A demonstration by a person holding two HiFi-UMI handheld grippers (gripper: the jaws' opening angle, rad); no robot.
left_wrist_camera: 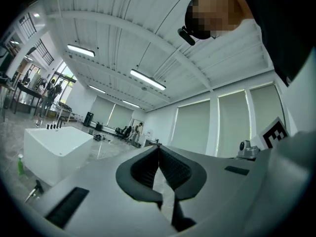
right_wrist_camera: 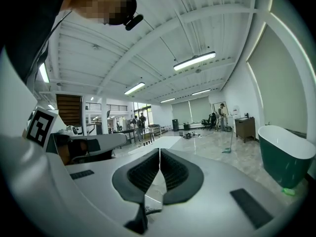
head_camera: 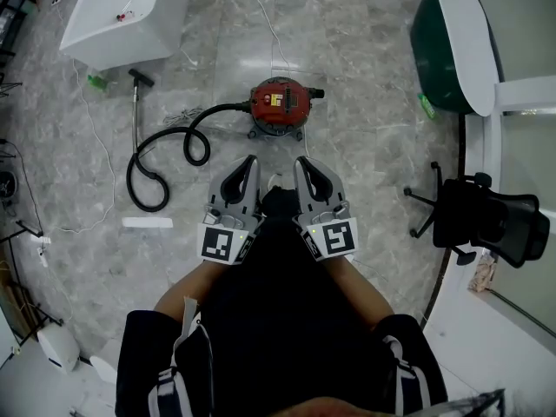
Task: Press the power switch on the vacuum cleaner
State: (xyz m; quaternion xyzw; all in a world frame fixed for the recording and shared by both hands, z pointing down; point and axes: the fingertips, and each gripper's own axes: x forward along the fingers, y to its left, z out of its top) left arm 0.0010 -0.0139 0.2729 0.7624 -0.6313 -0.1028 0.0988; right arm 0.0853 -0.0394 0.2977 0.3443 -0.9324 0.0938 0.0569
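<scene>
Red vacuum cleaner point(head_camera: 279, 105) stands on the floor point(head_camera: 365, 50), ahead of the fingers, midway between left gripper point(head_camera: 249, 162) and right gripper point(head_camera: 301, 162); both clenched, empty.

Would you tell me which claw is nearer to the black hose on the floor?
Left. The left claw is just right of the hose loops; the right claw lies farther right, beyond it.

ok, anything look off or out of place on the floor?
Nothing spilled or damaged. The vacuum cleaner stands upright; its hose lies in loose loops on the floor, the wand flat near the white tub. Untidy, not odd.
</scene>
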